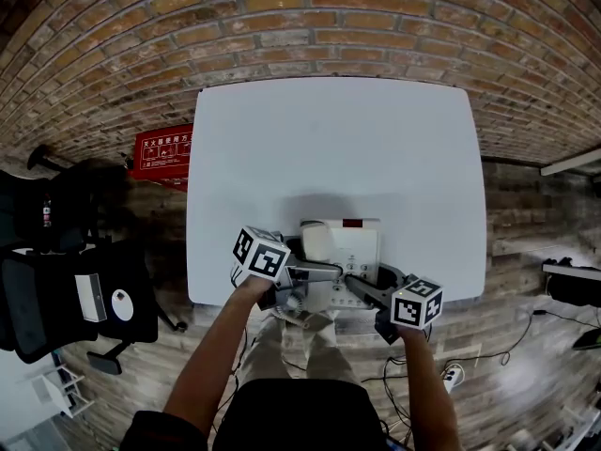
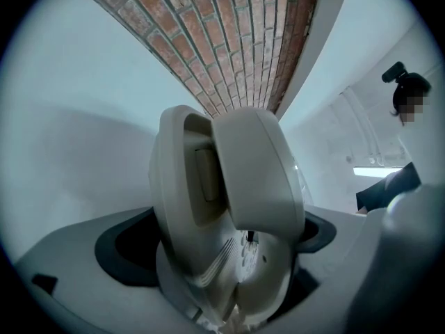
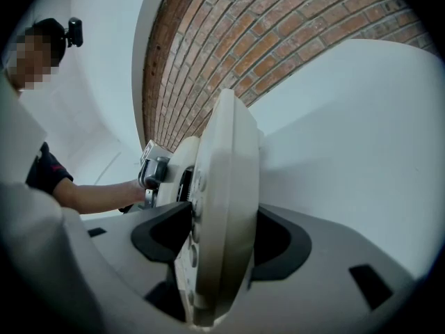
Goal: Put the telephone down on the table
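Observation:
A cream desk telephone [image 1: 344,252] with its handset [image 1: 317,242] on the cradle is at the near edge of the white table [image 1: 329,139]. I cannot tell whether it rests on the table or hangs just above it. My left gripper [image 1: 305,275] is shut on its left side; the left gripper view shows the telephone [image 2: 201,214] and its handset [image 2: 261,172] filling the jaws. My right gripper [image 1: 362,291] is shut on the right side, where the telephone body [image 3: 224,200] stands edge-on between the dark pads [image 3: 281,245]. Past the phone, the left gripper [image 3: 154,172] shows.
A brick wall [image 1: 300,17] backs the table. On the floor at the left lie a red sign [image 1: 161,153] and a black chair [image 1: 75,299]. Cables and a power strip [image 1: 452,376] lie at the right. The holder's arms and body fill the near edge.

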Tool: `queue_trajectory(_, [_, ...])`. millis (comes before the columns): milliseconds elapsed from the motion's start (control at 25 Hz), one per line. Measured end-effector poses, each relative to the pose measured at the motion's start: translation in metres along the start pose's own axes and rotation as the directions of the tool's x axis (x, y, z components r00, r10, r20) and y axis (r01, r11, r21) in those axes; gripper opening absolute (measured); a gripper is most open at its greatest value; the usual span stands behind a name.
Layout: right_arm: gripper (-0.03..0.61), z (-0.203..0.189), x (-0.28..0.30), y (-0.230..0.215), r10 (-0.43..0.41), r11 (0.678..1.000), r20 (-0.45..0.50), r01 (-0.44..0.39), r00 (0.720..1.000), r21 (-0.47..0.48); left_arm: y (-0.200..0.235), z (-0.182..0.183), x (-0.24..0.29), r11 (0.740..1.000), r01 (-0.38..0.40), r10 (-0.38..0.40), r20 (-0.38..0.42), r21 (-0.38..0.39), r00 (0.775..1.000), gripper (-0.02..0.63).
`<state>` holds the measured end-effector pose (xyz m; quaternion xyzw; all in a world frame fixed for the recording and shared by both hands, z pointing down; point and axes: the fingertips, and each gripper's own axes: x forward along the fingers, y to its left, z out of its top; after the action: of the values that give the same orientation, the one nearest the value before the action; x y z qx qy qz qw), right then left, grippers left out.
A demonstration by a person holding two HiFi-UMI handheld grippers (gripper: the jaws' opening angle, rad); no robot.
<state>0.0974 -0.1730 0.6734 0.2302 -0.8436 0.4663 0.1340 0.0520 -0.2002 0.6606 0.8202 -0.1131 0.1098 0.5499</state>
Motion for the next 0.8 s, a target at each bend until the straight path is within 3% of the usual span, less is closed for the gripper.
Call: queue_trajectory(800, [0.265,0.0002,0.0001,0.0009,-0.006,1.0,0.01,0.006,1.0,0.011,0.0029,0.0001,-0.0024,0.997,-0.069,0.068,0.021,0.033,0.997,0.54])
